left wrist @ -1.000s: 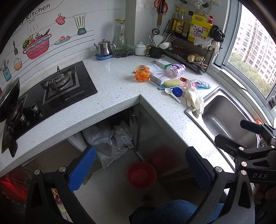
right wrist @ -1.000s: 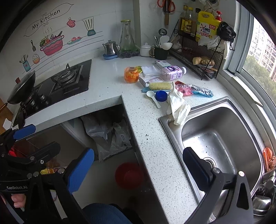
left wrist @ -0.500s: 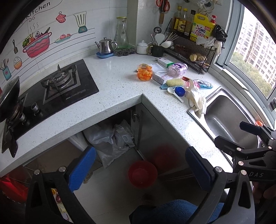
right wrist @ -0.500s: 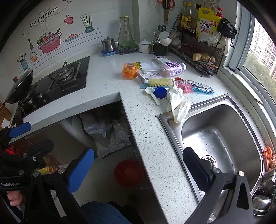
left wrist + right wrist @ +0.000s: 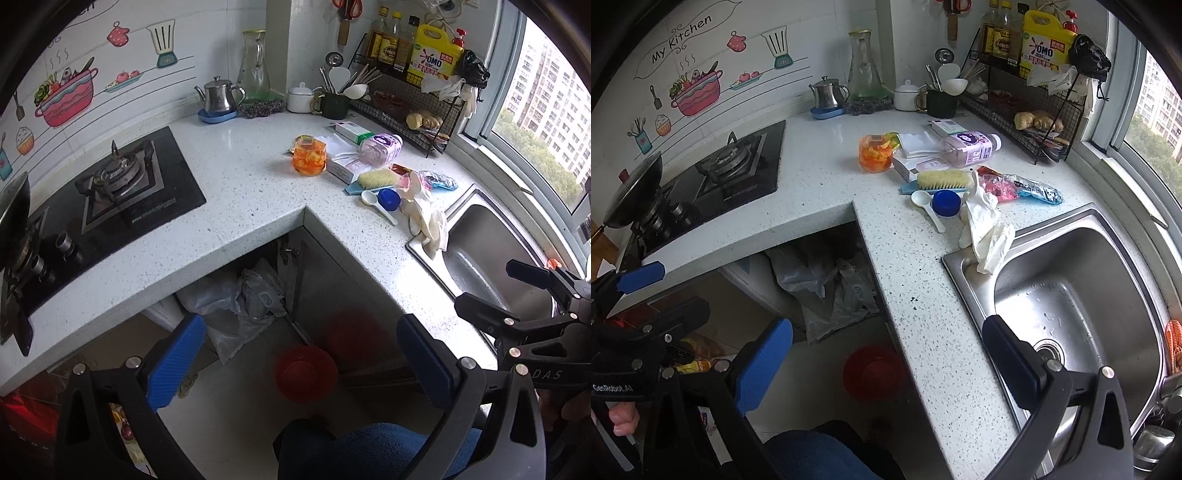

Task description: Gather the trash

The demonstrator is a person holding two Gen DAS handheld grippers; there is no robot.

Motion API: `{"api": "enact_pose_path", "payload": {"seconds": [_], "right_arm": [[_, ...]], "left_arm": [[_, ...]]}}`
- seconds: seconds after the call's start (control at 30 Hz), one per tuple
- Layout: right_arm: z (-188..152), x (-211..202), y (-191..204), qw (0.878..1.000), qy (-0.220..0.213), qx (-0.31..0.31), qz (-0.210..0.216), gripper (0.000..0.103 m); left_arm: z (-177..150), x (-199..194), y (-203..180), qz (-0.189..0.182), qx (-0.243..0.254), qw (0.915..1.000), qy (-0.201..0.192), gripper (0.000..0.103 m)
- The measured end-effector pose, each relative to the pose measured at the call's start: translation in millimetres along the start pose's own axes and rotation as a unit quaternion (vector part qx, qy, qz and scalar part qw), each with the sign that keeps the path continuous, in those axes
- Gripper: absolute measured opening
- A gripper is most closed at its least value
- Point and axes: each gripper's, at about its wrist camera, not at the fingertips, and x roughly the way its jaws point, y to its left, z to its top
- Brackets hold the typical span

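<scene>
Hovering off the countertop's (image 5: 236, 206) inner corner, left gripper (image 5: 301, 363) and right gripper (image 5: 886, 354) both spread wide, nothing between the fingers. Open floor below the corner; red bin (image 5: 306, 373) stands there, crumpled plastic bags (image 5: 827, 288) behind it under the counter. Trash clusters on the counter arm toward the sink (image 5: 1071, 302): orange jar (image 5: 876, 153), tipped bottle (image 5: 971, 149), brush (image 5: 943, 179), white spoon (image 5: 925, 206) touching blue cap (image 5: 946, 204), pink-and-blue wrappers (image 5: 1019, 188). White glove (image 5: 986, 229) drapes over the sink rim. Stove (image 5: 122, 181) lies well apart, left
</scene>
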Motion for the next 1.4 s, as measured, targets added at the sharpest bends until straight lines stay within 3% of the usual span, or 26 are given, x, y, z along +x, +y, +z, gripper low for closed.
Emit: {"api": "enact_pose_path", "payload": {"seconds": [0.33,0.63,0.87,1.0,1.2,1.3,1.4], "right_arm": [[31.6,22.4,-12.7,1.000,0.005,0.030,0.004,0.103],[74.4,57.3,-24.6,0.995,0.013,0.098,-0.025,0.103],[113.9,76.6,-35.2,0.985,0.023,0.157,-0.063,0.103],[128.1,92.9,-42.6,0.977,0.030,0.198,-0.079,0.103],[141.0,118.2,-52.9,0.963,0.052,0.244,-0.102,0.103],[145.5,130.0,-59.7,0.956,0.063,0.264,-0.110,0.103],[146.8,140.3,-65.1,0.950,0.075,0.281,-0.116,0.103]], "left_arm": [[52.6,27.2,3.6,-0.008,0.070,0.9975,0.011,0.103],[136.4,92.5,18.4,-0.066,0.125,0.9889,0.045,0.099],[199.2,146.5,20.6,-0.105,0.177,0.9749,0.084,0.088],[225.8,181.0,17.9,-0.124,0.202,0.9650,0.112,0.087],[247.3,236.7,4.4,-0.136,0.235,0.9516,0.144,0.087],[251.9,264.4,-4.4,-0.133,0.254,0.9446,0.160,0.078],[254.7,287.4,-13.1,-0.133,0.269,0.9377,0.176,0.078]]}}
